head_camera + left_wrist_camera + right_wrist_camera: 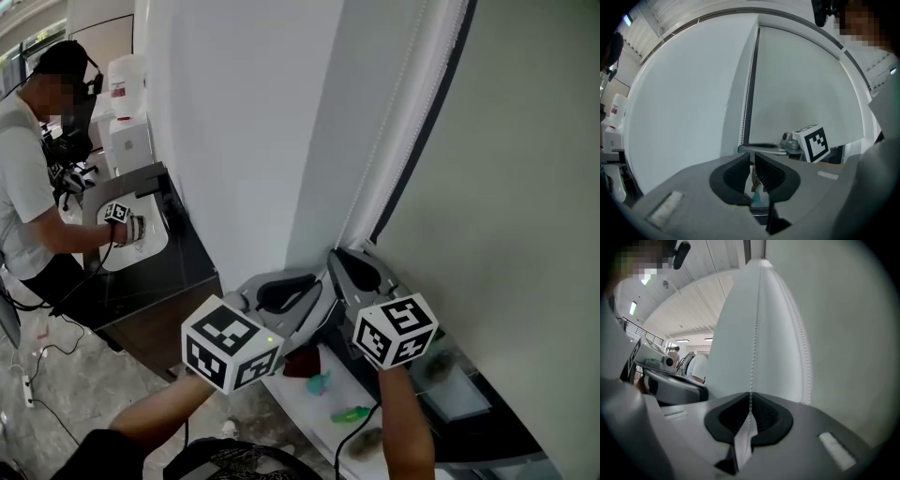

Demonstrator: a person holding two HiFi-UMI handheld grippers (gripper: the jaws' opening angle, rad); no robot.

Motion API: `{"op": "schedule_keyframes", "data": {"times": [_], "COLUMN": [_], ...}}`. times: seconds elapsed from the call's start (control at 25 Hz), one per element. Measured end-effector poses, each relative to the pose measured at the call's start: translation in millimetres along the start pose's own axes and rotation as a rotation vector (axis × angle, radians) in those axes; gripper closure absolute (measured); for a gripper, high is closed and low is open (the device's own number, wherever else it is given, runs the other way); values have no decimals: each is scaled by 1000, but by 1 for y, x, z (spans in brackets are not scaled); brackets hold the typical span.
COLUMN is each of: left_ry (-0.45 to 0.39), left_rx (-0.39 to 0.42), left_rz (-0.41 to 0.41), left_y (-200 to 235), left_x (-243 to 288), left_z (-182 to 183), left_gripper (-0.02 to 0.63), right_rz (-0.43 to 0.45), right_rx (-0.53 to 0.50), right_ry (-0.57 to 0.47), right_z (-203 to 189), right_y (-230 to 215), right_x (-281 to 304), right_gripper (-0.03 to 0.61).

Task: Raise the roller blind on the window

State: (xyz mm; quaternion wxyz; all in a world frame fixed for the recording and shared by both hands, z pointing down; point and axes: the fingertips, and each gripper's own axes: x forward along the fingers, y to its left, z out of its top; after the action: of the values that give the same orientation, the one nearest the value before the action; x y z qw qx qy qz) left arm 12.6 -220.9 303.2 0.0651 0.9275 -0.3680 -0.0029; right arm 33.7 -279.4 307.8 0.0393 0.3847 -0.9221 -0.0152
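Pinching the bead chain point(754, 333) between its closed jaws, the right gripper point(750, 403) is holding the strand that is running straight up from its tips. A second strand is hanging just to the right, free of the jaws. From the head camera, that chain point(394, 141) is slanting from the top right down to the right gripper point(361, 272). It is lying in the seam between the white wall point(234, 122) and the grey roller blind point(506, 187), which is hanging low over the window on the right.

The left gripper point(281, 292) is sitting just beside the right one, slightly lower and toward the wall. Its own camera is showing the left gripper point(753, 161) with jaws only narrowly apart and nothing between them. Small things on the sill are showing through the slit. The chain point(746, 108) is rising above and just ahead of those tips, meeting the right gripper point(761, 147) there.

The coming move is likely turning on the chain's long axis, which is running near vertical and reaching upward from both grippers. A pull would therefore have to go downward along that line rather than out from the window. The right gripper is already on the strand, so it is looking best placed to draw down. The left gripper, empty and close by, is looking ready to take the next hold higher up. Whether the held strand is the one that lifts the blind cannot be told from here
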Motion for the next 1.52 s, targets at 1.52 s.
{"op": "schedule_keyframes", "data": {"times": [1.52], "left_ry": [185], "left_rx": [-12], "left_rz": [-277], "left_y": [-40], "left_x": [51], "left_z": [-37], "left_gripper": [603], "right_rz": [48], "right_rx": [122], "right_ry": [-206], "right_z": [120], "right_y": [2], "right_x": [-80], "right_gripper": [468]}}
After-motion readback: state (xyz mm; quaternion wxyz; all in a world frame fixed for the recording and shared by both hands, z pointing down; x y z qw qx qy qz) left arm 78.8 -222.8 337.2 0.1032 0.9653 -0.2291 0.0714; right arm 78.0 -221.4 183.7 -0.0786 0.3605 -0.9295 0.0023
